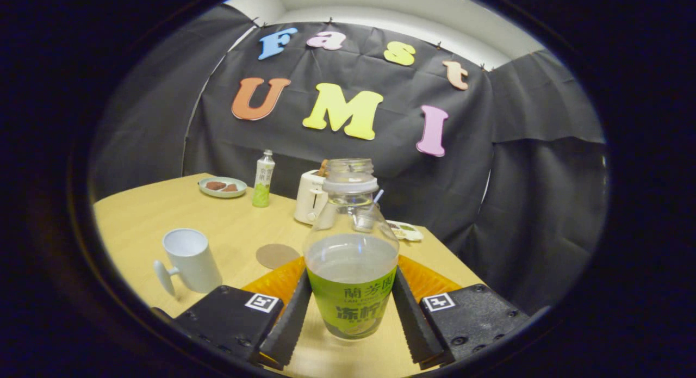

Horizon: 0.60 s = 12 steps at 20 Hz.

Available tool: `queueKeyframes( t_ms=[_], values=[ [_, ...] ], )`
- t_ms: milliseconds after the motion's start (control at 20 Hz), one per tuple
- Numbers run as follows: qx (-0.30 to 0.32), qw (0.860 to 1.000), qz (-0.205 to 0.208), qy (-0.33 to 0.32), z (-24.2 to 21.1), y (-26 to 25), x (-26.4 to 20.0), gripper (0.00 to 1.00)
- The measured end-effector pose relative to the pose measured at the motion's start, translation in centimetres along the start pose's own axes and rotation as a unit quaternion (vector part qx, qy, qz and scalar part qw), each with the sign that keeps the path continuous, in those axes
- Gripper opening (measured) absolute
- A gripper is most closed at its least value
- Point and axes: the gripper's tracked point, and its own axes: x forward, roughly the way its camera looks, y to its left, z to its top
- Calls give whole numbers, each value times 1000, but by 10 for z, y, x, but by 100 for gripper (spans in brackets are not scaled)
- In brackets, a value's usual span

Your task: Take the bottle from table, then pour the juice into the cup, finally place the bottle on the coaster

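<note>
risk of spill: the bottle [351,258] stood uncapped with its mouth open, so any tilt before it was over the cup [188,260] would likely have sent juice onto the desk [228,225].
risk of slip: the tongs [350,307] met the bottle low on its green label, under the wide shoulder; a loose hold there could have let the smooth wall turn or slide once the bottle was lifted and tipped.
risk of collision: the cup sat close off to the left of the tongs, handle turned toward them; a wide swing with the bottle might have knocked it.
risk at the pour: the liquid reached only about the shoulder, so a steep tip would have been needed, and a fast one could have overshot the cup's rim.
tongs: parted to about the bottle's width, one finger along each side of the label; they looked to be touching the wall, but whether both pressed on it i could not tell.
bottle: upright on the desk, directly between the two fingers, its base a little ahead of the finger roots and its neck rising above them.
cup: upright and apparently empty, left of the left finger.
coaster [277,255]: flat on the desk just beyond the fingers, between cup and bottle, with nothing on it.
stage: judged as the take step, the bottle not yet lifted.
</note>
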Motion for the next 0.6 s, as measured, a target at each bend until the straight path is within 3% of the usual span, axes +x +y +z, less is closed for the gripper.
queueKeyframes(
  t_ms=[350,600],
  values=[
    [-94,995,-36,-4,14,10,-6,82],
    [-225,972,-61,-17,23,25,-1,82]
  ],
)
